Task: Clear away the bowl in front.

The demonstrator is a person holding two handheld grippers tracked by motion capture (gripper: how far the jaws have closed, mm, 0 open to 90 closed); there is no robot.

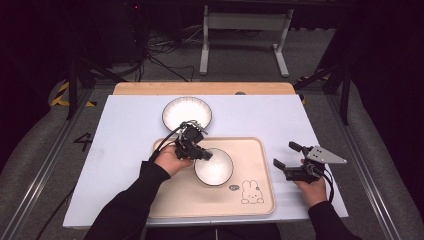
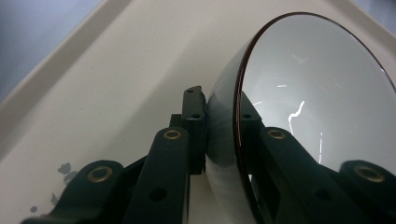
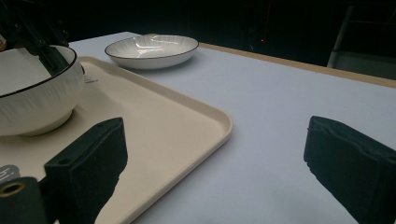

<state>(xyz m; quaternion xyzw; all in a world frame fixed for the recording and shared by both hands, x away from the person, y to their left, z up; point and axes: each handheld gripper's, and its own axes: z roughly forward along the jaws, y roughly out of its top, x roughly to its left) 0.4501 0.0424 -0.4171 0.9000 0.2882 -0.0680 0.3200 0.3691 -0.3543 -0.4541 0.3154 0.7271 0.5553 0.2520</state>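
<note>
The left hand-held gripper (image 1: pixel 204 154) is clamped on the rim of a round white ceramic bowl with a thin dark edge (image 1: pixel 214 167). In the left gripper view one black jaw sits against the ribbed outer wall and the other lies inside the glossy basin, with the wall of the bowl (image 2: pixel 322 93) pinched between the pads. The bowl stands on a cream rectangular plastic tray with rounded corners (image 1: pixel 260 195), and the right gripper view shows its foot resting flat on the floor of the tray (image 3: pixel 177 126), toward the tray's far left part. The gripper meets the bowl at the rim's left edge, above the tray's left half, and the person's left hand (image 1: pixel 172 159) lies over the tray's left rim.

A small line drawing of a rabbit (image 1: pixel 252 192) is printed near the tray's near right corner, just beside the bowl.

A shallow white ceramic plate with a dark rim and ribbed inside (image 1: pixel 187 113) lies just beyond the tray's far edge, apart from it, on the pale blue-white surface (image 1: pixel 125 130).

The right hand-held gripper (image 1: pixel 288 155) is to the right of the tray, off its right rim, held in the person's right hand (image 1: pixel 311 187). Its two black jaws stand wide apart with nothing between them. In the right gripper view one pad (image 3: pixel 88 161) hangs over the tray's right edge and the other over the bare surface.
</note>
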